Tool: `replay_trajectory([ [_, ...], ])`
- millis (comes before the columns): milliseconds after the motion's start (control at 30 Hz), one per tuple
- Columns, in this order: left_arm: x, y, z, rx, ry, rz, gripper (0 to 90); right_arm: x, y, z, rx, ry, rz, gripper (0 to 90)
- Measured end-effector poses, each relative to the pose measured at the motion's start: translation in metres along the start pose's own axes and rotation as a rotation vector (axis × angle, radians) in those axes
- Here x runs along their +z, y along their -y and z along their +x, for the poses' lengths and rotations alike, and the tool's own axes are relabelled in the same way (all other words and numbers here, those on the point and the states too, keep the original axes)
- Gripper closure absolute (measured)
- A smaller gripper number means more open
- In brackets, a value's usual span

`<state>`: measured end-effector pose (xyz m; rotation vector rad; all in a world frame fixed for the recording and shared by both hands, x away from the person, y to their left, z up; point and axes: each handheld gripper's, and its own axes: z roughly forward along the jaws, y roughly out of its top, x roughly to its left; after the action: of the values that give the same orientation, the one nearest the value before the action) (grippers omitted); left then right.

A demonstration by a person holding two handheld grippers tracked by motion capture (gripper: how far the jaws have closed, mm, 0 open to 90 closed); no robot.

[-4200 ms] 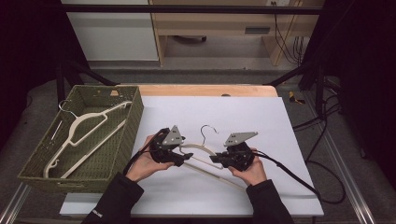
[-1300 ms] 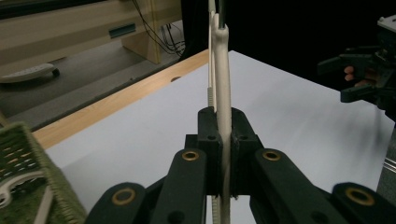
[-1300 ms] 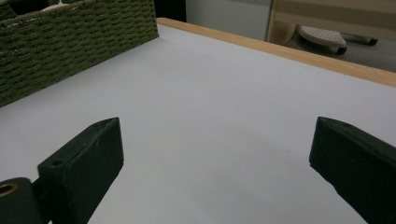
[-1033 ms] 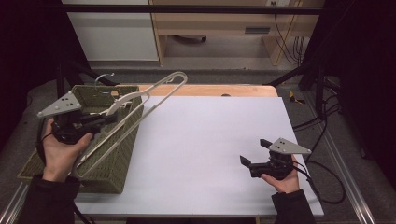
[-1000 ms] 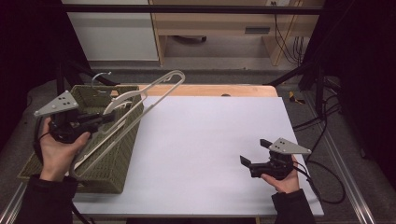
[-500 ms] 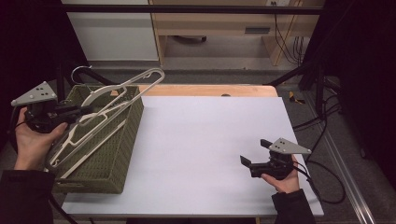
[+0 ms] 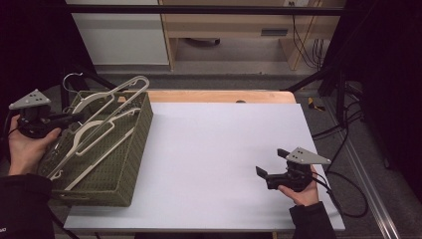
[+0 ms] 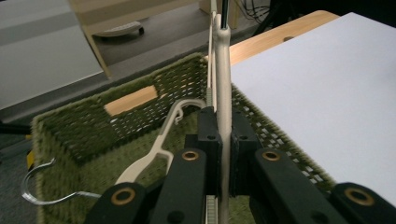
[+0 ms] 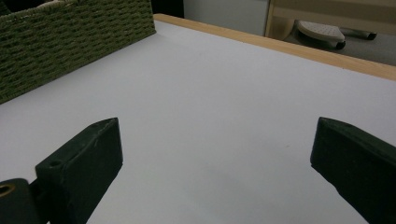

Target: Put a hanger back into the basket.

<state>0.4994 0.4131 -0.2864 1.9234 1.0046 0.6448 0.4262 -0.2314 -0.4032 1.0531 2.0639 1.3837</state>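
Left tongs: the left gripper [image 7: 74,118], at the left edge of the high view, has its jaws pinched hard on the flat arm of a cream hanger [image 8: 223,100]; in the left gripper view the arm runs straight up between the two black pads.
Right tongs: the right gripper [image 7: 271,167], low at the right of the high view, rests on the table [image 7: 214,149] with jaws spread wide and nothing between them; the right gripper view shows bare white tabletop in the gap.
Held hanger: it slants up and to the right above the green woven basket [image 7: 127,164], its far shoulder [image 7: 142,82] past the basket's back rim and its metal hook [image 7: 69,79] at upper left.
Other hangers: at least one more cream hanger [image 7: 97,132] lies inside the basket, right under the held one.
Risk, snagging: if lowered at this slant, the held hanger's far shoulder could land on the rim, so it would perch across the basket instead of dropping in.
Risk, tangling: the hook or bar may catch the hanger beneath and drag it when the tongs pull away.
Risk, twisting: the grip sits on a narrow edge near one end; the long free end could pivot in the pads.
Risk, basket shift: the basket hangs partly over the table's left edge, so a push could tip it.
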Motion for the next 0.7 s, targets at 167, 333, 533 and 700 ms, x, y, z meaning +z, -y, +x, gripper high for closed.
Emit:
replay_trajectory([
  [167, 0.002, 0.012, 0.011, -0.017, -0.008, 0.026, 85.5, 0.0, 0.0, 0.0, 0.001, 0.002, -0.002, 3.0],
  [333, 0.004, 0.02, 0.014, -0.03, -0.001, 0.061, 85.5, 0.0, 0.0, -0.001, -0.003, -0.002, 0.005, 3.0],
  [533, 0.017, 0.035, 0.01, -0.054, 0.016, 0.124, 85.5, 0.0, 0.0, 0.0, 0.003, -0.004, 0.011, 3.1],
  [700, 0.032, 0.044, 0.003, -0.084, 0.03, 0.162, 85.5, 0.001, 0.001, 0.0, 0.003, -0.004, 0.014, 3.3],
])
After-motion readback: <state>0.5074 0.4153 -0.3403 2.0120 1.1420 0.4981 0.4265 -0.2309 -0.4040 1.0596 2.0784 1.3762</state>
